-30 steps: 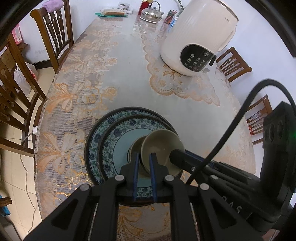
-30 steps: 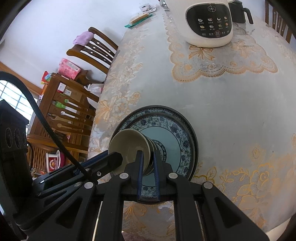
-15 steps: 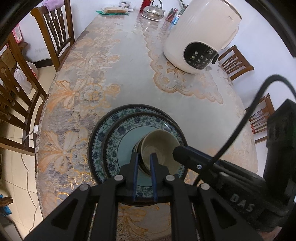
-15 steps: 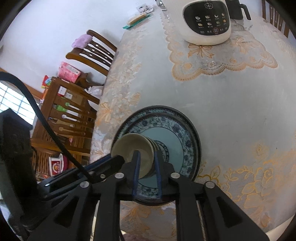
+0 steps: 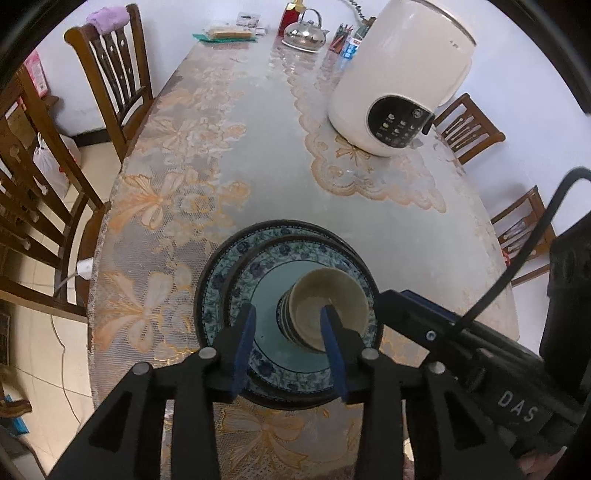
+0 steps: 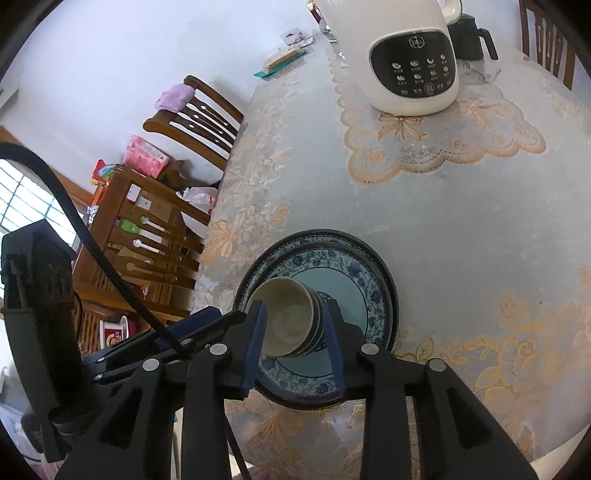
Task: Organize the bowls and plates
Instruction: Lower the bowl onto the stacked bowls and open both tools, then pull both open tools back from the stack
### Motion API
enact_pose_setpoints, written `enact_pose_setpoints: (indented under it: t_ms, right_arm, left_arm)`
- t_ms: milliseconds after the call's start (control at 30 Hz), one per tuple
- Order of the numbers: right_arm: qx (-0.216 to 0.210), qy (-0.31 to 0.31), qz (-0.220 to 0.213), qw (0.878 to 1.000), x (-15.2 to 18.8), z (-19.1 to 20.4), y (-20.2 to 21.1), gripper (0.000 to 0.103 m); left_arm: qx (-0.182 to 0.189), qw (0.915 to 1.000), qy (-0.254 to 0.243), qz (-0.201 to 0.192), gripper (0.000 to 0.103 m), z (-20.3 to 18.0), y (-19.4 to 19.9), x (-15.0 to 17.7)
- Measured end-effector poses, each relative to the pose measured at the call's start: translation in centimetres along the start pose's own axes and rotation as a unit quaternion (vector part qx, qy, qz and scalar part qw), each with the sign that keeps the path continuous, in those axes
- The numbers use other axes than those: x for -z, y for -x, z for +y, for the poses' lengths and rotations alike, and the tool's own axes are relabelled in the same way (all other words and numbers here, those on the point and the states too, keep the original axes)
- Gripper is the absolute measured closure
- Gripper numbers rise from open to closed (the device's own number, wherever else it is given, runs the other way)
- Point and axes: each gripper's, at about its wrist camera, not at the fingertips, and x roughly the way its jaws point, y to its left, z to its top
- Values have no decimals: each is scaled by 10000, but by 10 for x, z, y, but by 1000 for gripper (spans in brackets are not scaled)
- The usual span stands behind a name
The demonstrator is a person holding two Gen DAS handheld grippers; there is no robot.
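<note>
Two blue-patterned plates [image 5: 258, 269] lie stacked near the table's front edge, the smaller on the larger; they also show in the right wrist view [image 6: 354, 284]. A stack of beige bowls [image 5: 328, 306] stands upright in the middle of the top plate, also seen in the right wrist view [image 6: 291, 321]. My left gripper [image 5: 290, 317] is open above the plates, its jaws apart beside the bowls' left side. My right gripper [image 6: 293, 314] is open, its jaws apart on either side of the bowl stack without gripping it.
A white rice cooker [image 5: 399, 81] stands on a lace mat [image 6: 443, 147] farther back. A kettle [image 5: 306, 34], packets and pens sit at the far end. Wooden chairs [image 5: 110, 74] line both sides of the table. A dark jug [image 6: 469, 37] stands behind the cooker.
Both grippers were shut on the top bowl's rim and have opened. The bowl now rests nested on the stack. Both grippers have pulled back a little.
</note>
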Motion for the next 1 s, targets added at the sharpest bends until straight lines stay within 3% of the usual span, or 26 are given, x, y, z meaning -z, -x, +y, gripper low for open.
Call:
enact_pose_setpoints:
  t_ms: [167, 367, 533, 667, 1000]
  right_arm:
    - [55, 268, -89, 9996, 6, 7, 9, 64]
    - [467, 773, -91, 9959, 22, 13, 13, 61]
    - [696, 1096, -40, 9915, 37, 17, 11, 51]
    - [741, 1032, 58, 9919, 44, 14, 7, 48]
    - [854, 791, 267, 9928, 60, 2, 1, 47]
  left_arm:
    - [-64, 9997, -175, -127, 55, 0, 11, 5]
    - [-314, 9989, -221, -278, 53, 2, 18, 17]
    - [-309, 9991, -216, -197, 53, 5, 15, 27]
    - [-372, 9989, -244, -117, 48, 6, 8, 36]
    - [-389, 9989, -245, 18, 45, 8, -8, 54]
